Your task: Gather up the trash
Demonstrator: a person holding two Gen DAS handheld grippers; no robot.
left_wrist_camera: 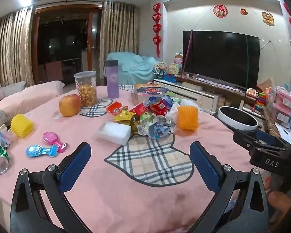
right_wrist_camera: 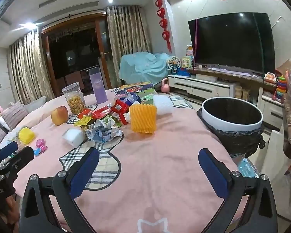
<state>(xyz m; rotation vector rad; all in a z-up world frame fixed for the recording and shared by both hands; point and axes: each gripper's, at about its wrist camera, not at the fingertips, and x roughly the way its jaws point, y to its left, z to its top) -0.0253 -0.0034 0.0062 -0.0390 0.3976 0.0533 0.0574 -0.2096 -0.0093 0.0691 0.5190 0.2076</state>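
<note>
Both tools are spread wide w/ nothing between the pads: left tool [left_wrist_camera: 140, 167] and right tool [right_wrist_camera: 148, 171] hover over the pink cloth [right_wrist_camera: 164, 145] of the desk, apart from the trash. The trash pile [left_wrist_camera: 151, 116], crumpled wrappers & paper, lies in the middle of the desk. An orange foam net [right_wrist_camera: 143, 119] stands just beside it, a white foam block [left_wrist_camera: 114, 133] touches its near-left side. The bin [right_wrist_camera: 231, 116], white rim w/ black bag, is at the desk's right edge. Apple [left_wrist_camera: 69, 104] & snack jar [left_wrist_camera: 86, 89] stand further left.
</note>
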